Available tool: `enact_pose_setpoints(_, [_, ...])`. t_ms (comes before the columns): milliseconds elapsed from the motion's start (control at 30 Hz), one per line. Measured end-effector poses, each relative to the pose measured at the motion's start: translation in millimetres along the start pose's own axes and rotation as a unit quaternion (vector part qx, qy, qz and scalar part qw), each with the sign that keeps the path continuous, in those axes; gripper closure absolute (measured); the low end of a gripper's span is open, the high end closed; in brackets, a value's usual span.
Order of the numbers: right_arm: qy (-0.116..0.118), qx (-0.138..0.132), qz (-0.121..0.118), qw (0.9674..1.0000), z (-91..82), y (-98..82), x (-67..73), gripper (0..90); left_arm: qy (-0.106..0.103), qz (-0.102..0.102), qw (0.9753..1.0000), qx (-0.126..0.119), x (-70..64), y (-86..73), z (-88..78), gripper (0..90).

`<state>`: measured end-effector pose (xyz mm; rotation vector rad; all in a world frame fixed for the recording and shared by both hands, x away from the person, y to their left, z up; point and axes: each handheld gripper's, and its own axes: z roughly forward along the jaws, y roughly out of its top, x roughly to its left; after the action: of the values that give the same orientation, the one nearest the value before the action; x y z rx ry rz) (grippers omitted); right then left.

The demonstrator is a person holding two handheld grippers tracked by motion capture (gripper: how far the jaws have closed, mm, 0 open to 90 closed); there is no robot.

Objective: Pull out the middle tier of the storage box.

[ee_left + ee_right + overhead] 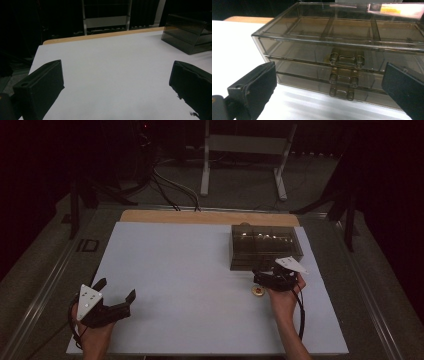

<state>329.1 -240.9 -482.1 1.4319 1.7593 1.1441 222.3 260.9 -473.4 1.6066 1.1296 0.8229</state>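
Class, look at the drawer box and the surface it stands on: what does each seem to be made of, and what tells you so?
Drawer box: probably smoky clear plastic, glossy; its dividers and moulded handles show through the walls, and light glints off the top. White sheet: matte, smooth, perhaps paper or thin board; material unclear. Table edge beyond it: tan, wood-like.

The black two-jaw left gripper [116,290], topped by a grey three-cornered plate, sits at the near left in the person's left hand [92,332], jaws spread wide. The black two-jaw right gripper [260,274], held by the right hand [283,296] at the right, points far, jaws also wide apart.
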Motion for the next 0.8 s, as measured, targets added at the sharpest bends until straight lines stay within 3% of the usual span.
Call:
enact_pose_setpoints(267, [-0.014, 0.009, -0.006, 0.9998, 6.6, -1.7, -3.1, 0.0, -0.001, 0.002, 1.0, 0.002, -0.3, -0.1, 0.6, 0.9])
enact_pose_setpoints(600, [-0.028, 0.018, 0.012, 0.9994, 12.8, -4.5, -2.7, 0.1, 0.0, 0.0, 1.0, 0.001, 0.1, -0.1, 0.3, 0.9])
enact_pose_setpoints(800, [-0.049, 0.021, 0.01, 0.9985, 14.3, -6.4, -0.2, 12.9, 0.0, 0.0, 1.0, 0.001, 0.2, 0.1, 0.3, 0.9])
